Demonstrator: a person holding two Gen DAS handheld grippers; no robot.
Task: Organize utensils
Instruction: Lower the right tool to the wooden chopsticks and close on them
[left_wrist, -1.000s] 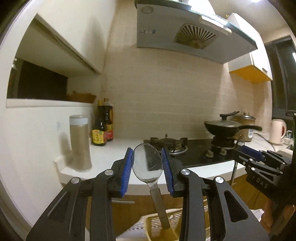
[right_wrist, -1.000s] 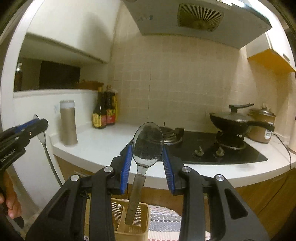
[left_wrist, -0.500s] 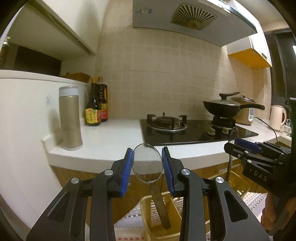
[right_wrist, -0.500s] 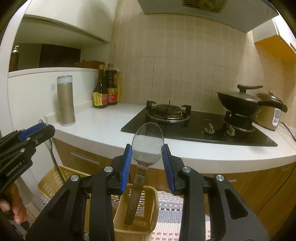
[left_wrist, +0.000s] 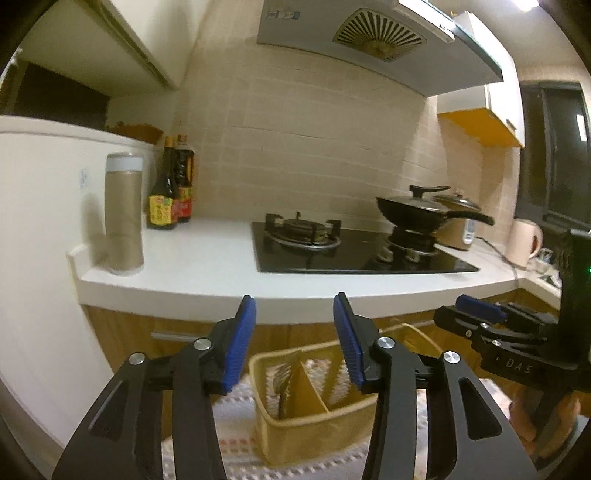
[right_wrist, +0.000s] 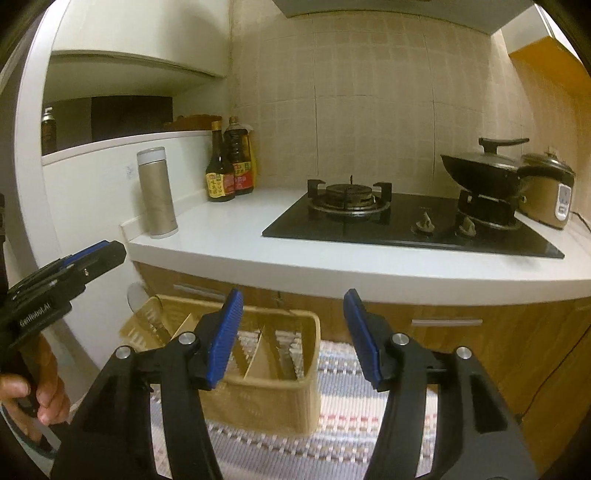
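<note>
A white worktop (left_wrist: 199, 266) runs under a tiled wall and a range hood (left_wrist: 376, 40), carrying a black gas hob (right_wrist: 406, 225) with a lidded wok (right_wrist: 484, 168) on its right burner and a rice cooker (right_wrist: 550, 192) just beside it. At the worktop's left end stand a tan flask with a white cap (right_wrist: 156, 192) and two dark sauce bottles (right_wrist: 229, 166); a pale kettle (left_wrist: 524, 242) sits at the far right.

On a striped woven mat (right_wrist: 351, 406) on the floor in front of the wooden cabinets stands a tan utensil basket (left_wrist: 314, 432) with slotted walls, split by a divider into compartments. A spoon (left_wrist: 284, 387) leans handle-up in its left compartment, blurred; a second utensil (right_wrist: 282, 356) lies in the compartment right of the divider in the right wrist view.

The left tongs (left_wrist: 294, 341) and the right tongs (right_wrist: 293, 338) hover above the basket, each with its blue pads parted, having just been opening, and nothing between them. A hand (right_wrist: 35, 391) grips the left tool's handle.
</note>
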